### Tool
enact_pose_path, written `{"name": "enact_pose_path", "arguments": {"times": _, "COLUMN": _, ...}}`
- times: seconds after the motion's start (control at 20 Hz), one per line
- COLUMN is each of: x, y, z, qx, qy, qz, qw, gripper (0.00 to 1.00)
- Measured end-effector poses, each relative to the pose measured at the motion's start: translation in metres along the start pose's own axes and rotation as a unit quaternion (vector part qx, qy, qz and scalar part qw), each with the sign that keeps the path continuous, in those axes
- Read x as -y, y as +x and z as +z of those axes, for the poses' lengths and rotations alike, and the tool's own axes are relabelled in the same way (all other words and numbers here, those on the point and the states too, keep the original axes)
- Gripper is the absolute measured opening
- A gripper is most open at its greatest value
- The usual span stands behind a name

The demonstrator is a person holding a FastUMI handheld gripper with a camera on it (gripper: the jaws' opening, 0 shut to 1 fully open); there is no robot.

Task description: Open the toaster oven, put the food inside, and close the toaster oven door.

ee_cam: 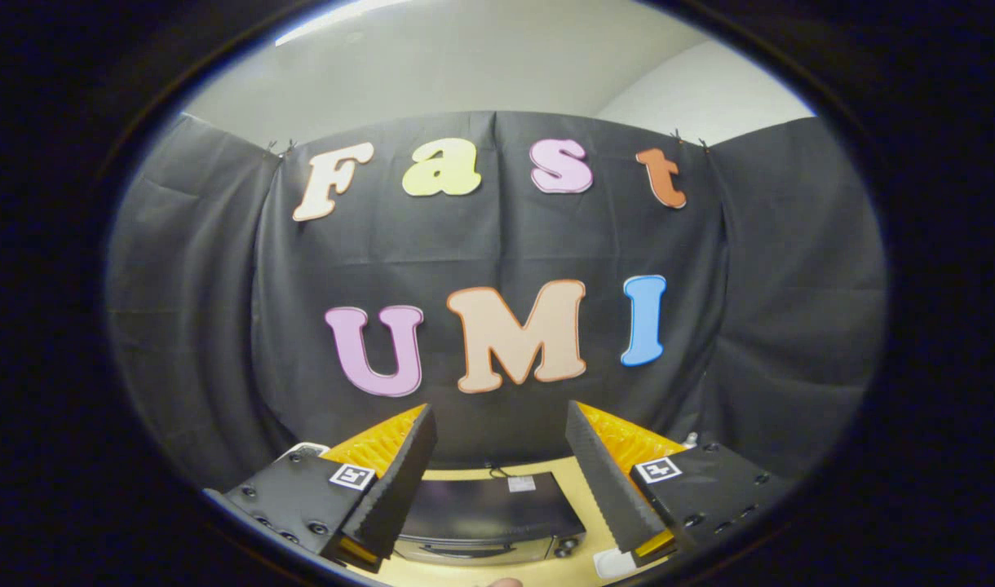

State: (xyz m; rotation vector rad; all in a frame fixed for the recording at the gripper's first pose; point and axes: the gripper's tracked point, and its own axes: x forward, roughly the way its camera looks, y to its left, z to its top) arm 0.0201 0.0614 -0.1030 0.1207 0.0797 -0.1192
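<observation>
My gripper (497,424) is held high and stands open, with nothing between its fingers. Far below, seen through the gap between the fingers, sits the toaster oven (489,509), a dark box seen from above, with its knobs at the right of its front face. Its door looks shut, though little of the front shows. It rests on a light wooden table (575,477). A pale rounded thing (504,582) peeks in just in front of the oven; I cannot tell what it is.
The black cloth wall (497,244) rises close behind the table. A small white object (306,448) lies beside the left finger, and another white thing (616,562) sits under the right finger.
</observation>
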Motion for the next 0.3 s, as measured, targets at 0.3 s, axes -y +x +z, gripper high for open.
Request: {"name": "enact_pose_path", "arguments": {"times": 0.3, "x": -0.015, "y": 0.001, "z": 0.02, "qx": 0.019, "qy": -0.002, "qz": 0.011, "qw": 1.0, "gripper": 1.0}}
